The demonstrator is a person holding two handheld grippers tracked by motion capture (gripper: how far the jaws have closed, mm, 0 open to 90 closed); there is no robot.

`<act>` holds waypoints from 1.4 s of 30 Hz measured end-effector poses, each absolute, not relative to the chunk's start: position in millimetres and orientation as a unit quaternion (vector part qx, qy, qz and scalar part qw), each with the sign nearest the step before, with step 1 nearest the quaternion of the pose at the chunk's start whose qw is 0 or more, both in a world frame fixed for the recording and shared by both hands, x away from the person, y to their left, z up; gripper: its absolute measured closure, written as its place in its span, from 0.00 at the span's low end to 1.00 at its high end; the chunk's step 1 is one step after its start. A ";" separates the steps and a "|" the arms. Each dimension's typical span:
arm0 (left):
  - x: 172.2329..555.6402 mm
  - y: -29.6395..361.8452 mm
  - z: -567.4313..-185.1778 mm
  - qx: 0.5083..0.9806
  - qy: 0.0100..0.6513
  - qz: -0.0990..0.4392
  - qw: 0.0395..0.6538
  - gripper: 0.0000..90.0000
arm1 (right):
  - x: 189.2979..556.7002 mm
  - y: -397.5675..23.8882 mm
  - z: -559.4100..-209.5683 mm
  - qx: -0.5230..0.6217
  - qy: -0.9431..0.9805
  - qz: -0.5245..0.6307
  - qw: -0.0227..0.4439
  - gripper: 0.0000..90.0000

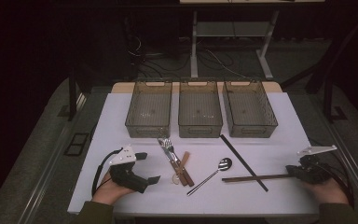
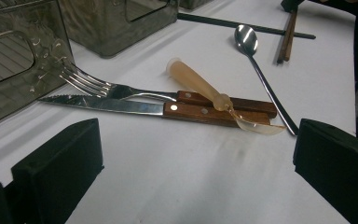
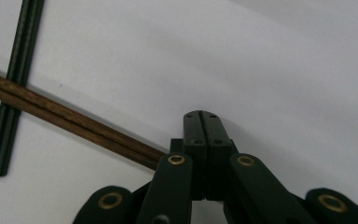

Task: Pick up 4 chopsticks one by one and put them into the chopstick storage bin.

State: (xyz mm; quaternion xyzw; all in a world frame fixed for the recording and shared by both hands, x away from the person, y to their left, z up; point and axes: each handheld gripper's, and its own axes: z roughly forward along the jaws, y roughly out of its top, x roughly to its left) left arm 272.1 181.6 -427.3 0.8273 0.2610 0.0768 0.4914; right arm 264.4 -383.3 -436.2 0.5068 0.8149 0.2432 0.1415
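We see the right claw point(image 1: 292, 171) low at the near right of the counter point(image 1: 279, 112), jaws pressed together w/ nothing between them. The brown chopsticks point(image 1: 256, 178) lie flat on the counter, pointing left from the claw; their right end sits just beside the claw tip, and in the right gripper view that end passes behind the claw's linkage, so we can't tell if it touches. The brown pair crosses a black chopstick pair point(image 1: 243, 161) that runs diagonally from near the right-hand bin point(image 1: 249, 108) toward the near edge.

Left claw point(image 1: 150, 168) is at the near left, jaws wide apart, empty, resting w/ its tips toward the cutlery. Just right of it: fork point(image 1: 166, 144) and knife point(image 1: 172, 157) side by side, wooden handles toward us, a pale plastic spoon point(image 2: 214, 93) lying across the handles. A metal spoon point(image 1: 213, 173) lies between that cluster & the chopsticks. Three clear bins stand in a row at the far side.
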 end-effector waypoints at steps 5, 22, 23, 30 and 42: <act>272.1 181.6 -427.5 0.828 0.261 0.076 0.491 0.01 | 257.7 -384.0 -436.2 0.504 0.816 0.244 0.141 0.99; 272.6 181.2 -428.1 0.828 0.261 0.076 0.491 0.01 | 250.6 -384.0 -429.0 0.486 0.817 0.276 0.137 0.97; 272.7 181.2 -428.1 0.828 0.261 0.075 0.491 0.01 | 250.9 -381.7 -426.6 0.481 0.818 0.283 0.139 0.97; 272.5 180.6 -428.2 0.829 0.260 0.076 0.489 0.01 | 257.3 -354.0 -422.3 0.436 0.831 0.330 0.107 0.87; 272.8 179.9 -428.8 0.831 0.259 0.074 0.487 0.01 | 268.9 -298.6 -420.9 0.328 0.867 0.369 0.065 0.75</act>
